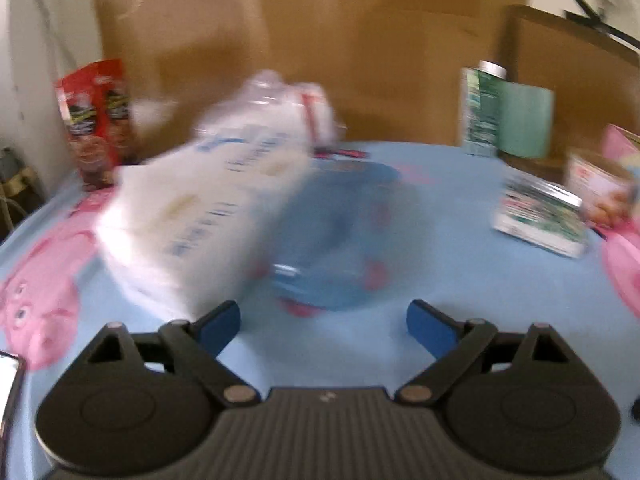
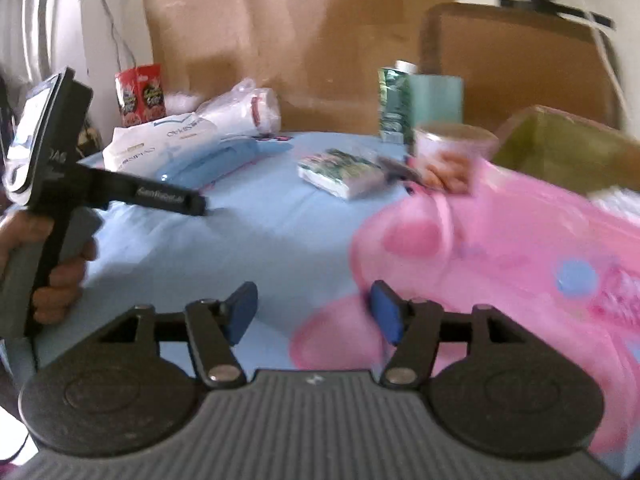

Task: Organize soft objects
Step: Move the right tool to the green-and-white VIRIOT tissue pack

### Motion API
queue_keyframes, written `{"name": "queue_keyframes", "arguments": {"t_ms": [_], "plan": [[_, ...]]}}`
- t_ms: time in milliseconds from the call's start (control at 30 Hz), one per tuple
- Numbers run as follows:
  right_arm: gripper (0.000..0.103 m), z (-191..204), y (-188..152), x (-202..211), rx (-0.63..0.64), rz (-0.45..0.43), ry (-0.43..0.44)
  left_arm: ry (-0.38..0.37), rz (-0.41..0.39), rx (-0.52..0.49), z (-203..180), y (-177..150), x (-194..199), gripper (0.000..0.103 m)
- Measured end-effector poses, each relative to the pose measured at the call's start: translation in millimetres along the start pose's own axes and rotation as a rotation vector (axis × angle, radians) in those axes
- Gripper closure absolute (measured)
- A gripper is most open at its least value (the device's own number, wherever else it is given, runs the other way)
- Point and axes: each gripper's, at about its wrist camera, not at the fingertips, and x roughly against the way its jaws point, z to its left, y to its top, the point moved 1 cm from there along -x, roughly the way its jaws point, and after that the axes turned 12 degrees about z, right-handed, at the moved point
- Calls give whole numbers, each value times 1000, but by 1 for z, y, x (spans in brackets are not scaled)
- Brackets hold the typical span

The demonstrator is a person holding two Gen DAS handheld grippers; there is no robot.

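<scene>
A white soft pack with blue print (image 1: 200, 208) lies on the light blue sheet, just ahead and left of my left gripper (image 1: 324, 324), which is open and empty. A blue pouch (image 1: 340, 236) lies beside the pack, straight ahead of the gripper. A clear bag of white items (image 1: 288, 100) rests behind them. A small green and white tissue pack (image 1: 540, 216) lies to the right. In the right wrist view my right gripper (image 2: 312, 312) is open and empty over the sheet, with the white pack (image 2: 160, 140), blue pouch (image 2: 212, 160) and tissue pack (image 2: 344, 172) farther off.
A red snack packet (image 1: 96, 120) stands at the back left. A green carton (image 1: 480, 112) and teal roll (image 1: 528, 120) stand at the back right, near a cup (image 2: 452, 152). Cardboard (image 1: 320, 40) backs the surface. An open cardboard box (image 2: 560, 148) sits at the right.
</scene>
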Motion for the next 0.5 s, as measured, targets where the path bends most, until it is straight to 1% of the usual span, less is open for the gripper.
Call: {"name": "queue_keyframes", "arguments": {"t_ms": [33,100,167,200,233,267,333,400,500], "plan": [[38,1,12,-9,16,2,-11,-35,17,33,9,1,-3,9],[38,1,31,-23,-2,-1,-25,-81,12,80,17,2,-3,6],[36,-6,55,-46,-55,3,-33,-75,12,71,15,1,-2,6],[32,-9,62,-54,-81,12,-43,-70,12,64,15,1,-1,6],[24,-13,70,-65,-116,25,-55,-64,14,59,13,2,-3,6],[20,-16,78,-75,-154,37,-57,-61,17,56,12,1,-4,6],[8,-17,87,-86,-216,34,-51,-57,20,51,10,1,-5,6],[4,-14,95,-96,-246,38,-56,-56,21,50,10,0,-5,6],[1,-7,99,-105,-229,62,-96,-63,20,55,11,0,-6,5]]}}
